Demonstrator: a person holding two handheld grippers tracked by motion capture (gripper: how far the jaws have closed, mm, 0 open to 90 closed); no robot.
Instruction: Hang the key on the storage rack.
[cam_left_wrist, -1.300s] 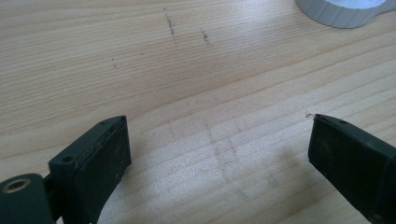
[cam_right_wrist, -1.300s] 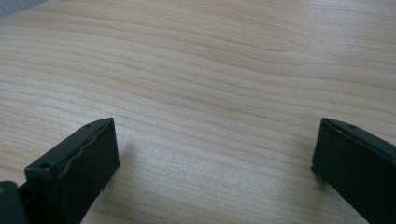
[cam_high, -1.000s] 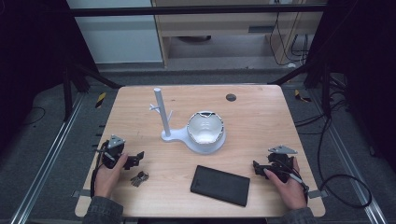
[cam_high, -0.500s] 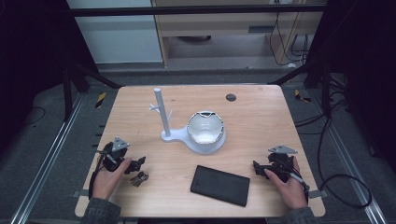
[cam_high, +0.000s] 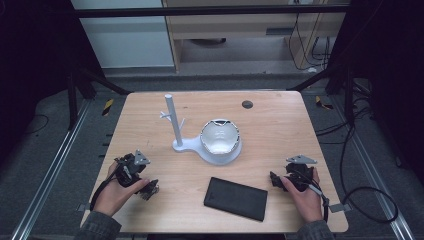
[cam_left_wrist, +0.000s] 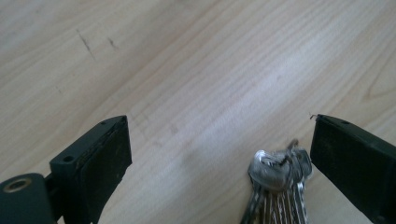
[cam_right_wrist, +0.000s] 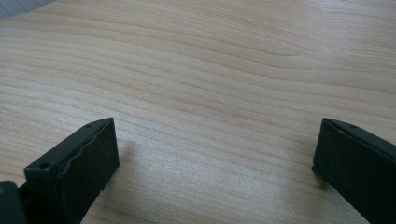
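Because the keys (cam_left_wrist: 278, 186) lie flat on the table (cam_high: 280, 125), I hold my left claw (cam_high: 145, 186) low at the lower left of the high view, jaws wide apart and straddling them, so that closing would catch the bunch; that, I judge, is the step in hand. In the left gripper view the keys sit at the bottom right of the frame, just inside the right jaw and well off from the left one, so the hold looks off-centre (a shift toward that side would help). My right claw (cam_high: 278, 181) waits at the lower right of the high view, jaws equally apart over bare wood with nothing between them, out of the way, I judge.

The high view gives the layout: a white stand (cam_high: 175, 127) with pegs and a dish (cam_high: 220, 137) mid-frame, likely where keys hang, and a black wallet (cam_high: 235, 198) between my hands. There the keys are a dark blur; the left gripper view shows the ring and ribbed blades.
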